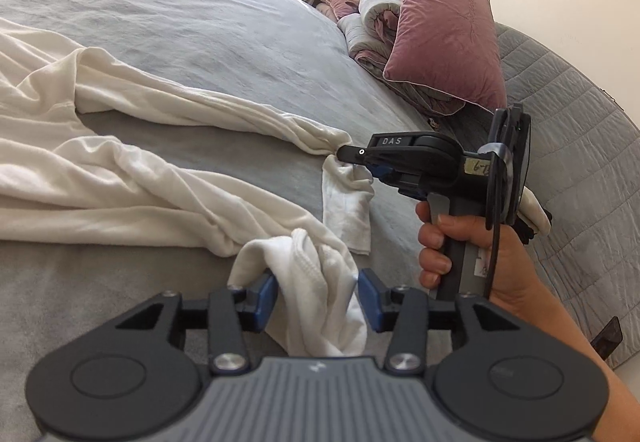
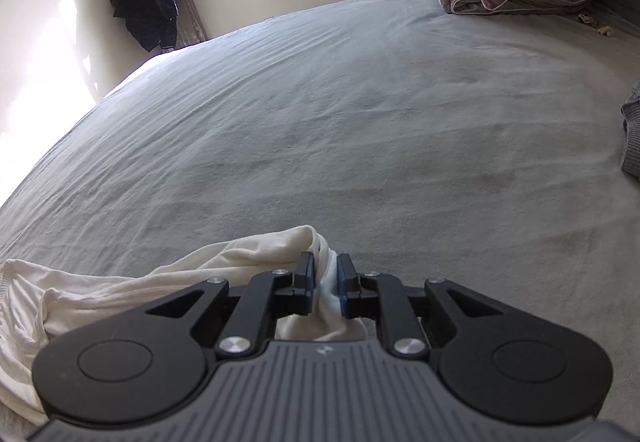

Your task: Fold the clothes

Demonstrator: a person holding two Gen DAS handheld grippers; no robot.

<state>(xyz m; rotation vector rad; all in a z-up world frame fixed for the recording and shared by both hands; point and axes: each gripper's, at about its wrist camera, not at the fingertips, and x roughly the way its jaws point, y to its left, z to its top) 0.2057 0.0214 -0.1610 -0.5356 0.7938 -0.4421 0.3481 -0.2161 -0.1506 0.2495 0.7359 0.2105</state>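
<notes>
A: Which step can be judged to be in hand?

B: Spreading out, it seems. A cream-white garment (image 1: 132,145) is laid rumpled across the grey bedsheet (image 1: 180,13), and one bunched end is pinched by the right gripper (image 1: 347,154), whose jaws are seen in the right wrist view to be narrow and closed on the cloth. A fold of the same white fabric hangs between the blue pads (image 1: 266,292) of the left gripper (image 1: 318,294), but the jaws are stood half apart and the cloth is not pressed by them.

A: What is called for next?

B: Probably a fresh pinch by the left gripper, then both ends drawn apart so the garment is flattened before any fold is made. That is a judgement only.

A: And what cannot be made out?

B: The kind of garment is not settled; its far part is cut off at the left edge. The pink pillow (image 1: 444,33) and rolled quilt (image 1: 368,29) are well apart from it. Only a hand (image 1: 460,254) of the person is shown.
</notes>
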